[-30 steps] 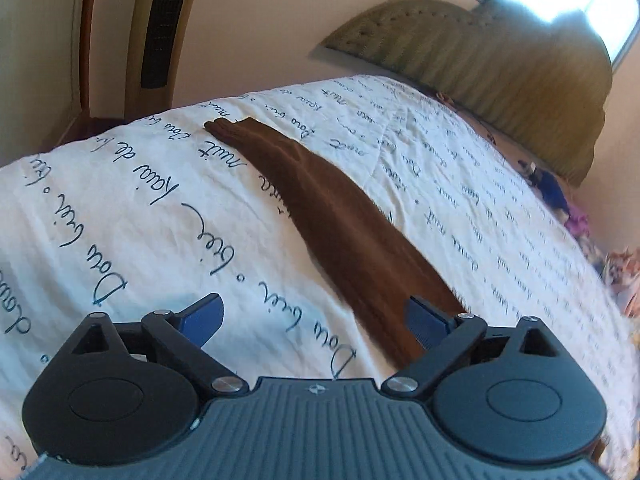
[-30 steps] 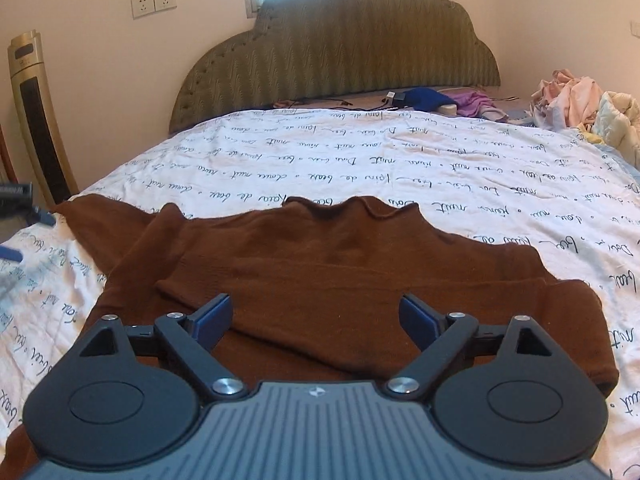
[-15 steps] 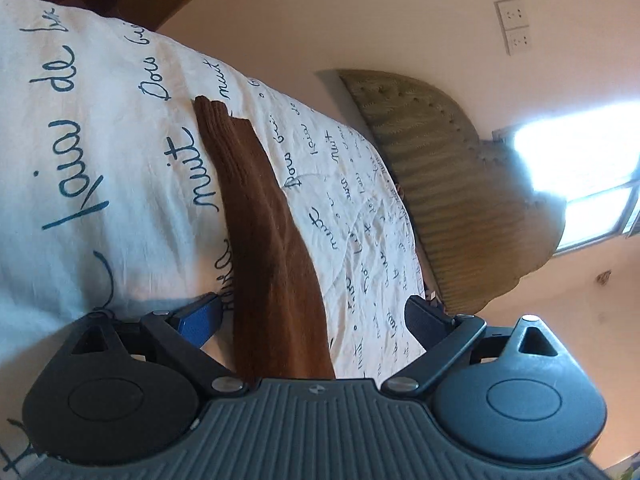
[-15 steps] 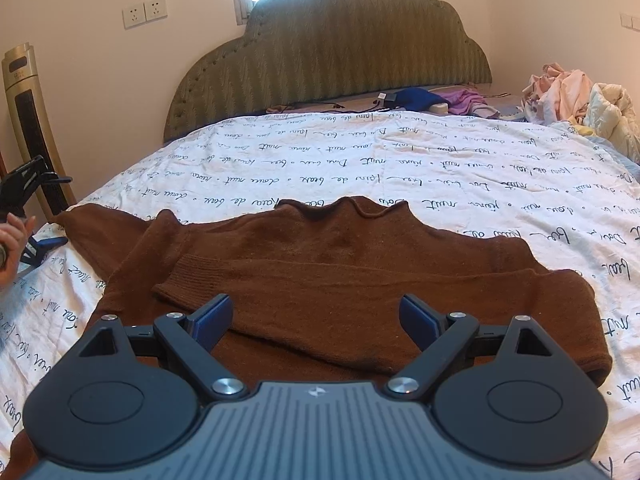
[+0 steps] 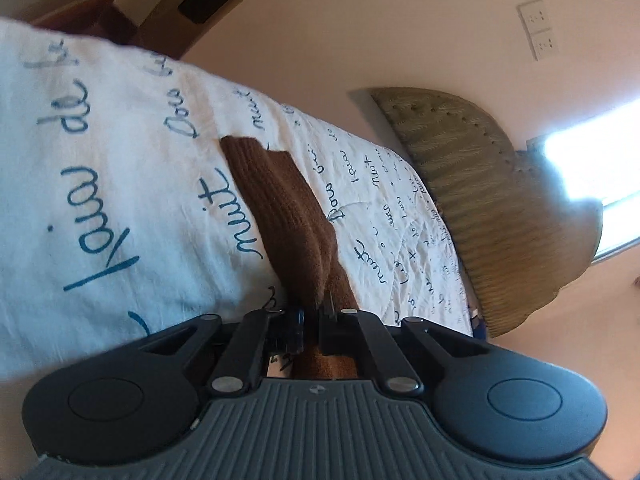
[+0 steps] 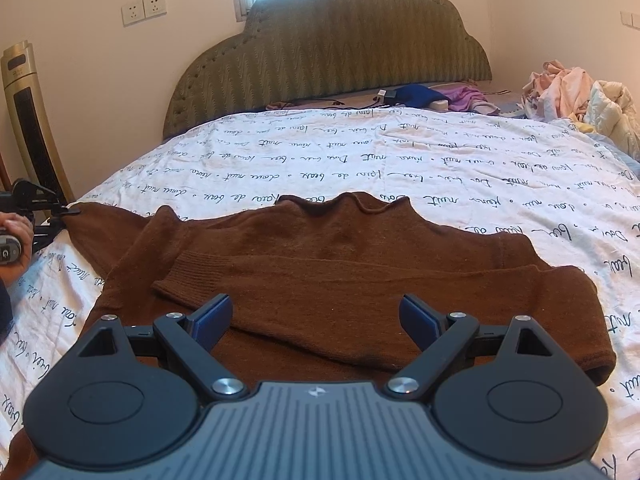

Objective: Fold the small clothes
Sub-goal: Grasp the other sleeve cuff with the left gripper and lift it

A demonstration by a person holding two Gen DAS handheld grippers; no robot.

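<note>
A brown knit sweater (image 6: 340, 272) lies flat on the bed, neck toward the headboard, its right sleeve folded across the body. Its left sleeve (image 5: 280, 200) stretches out to the left over the sheet. My left gripper (image 5: 311, 320) is shut on that sleeve partway along it; it also shows at the far left of the right wrist view (image 6: 60, 214), at the sleeve's end. My right gripper (image 6: 316, 318) is open and empty, hovering above the sweater's lower body.
The white sheet with blue script (image 6: 360, 160) covers the bed. A green padded headboard (image 6: 328, 48) stands at the back. A heap of clothes (image 6: 580, 96) lies at the far right. A tall fan unit (image 6: 28, 120) stands by the left wall.
My left gripper has closed on the brown sleeve; half a second ago its jaws stood open around it. The right gripper has barely moved.
</note>
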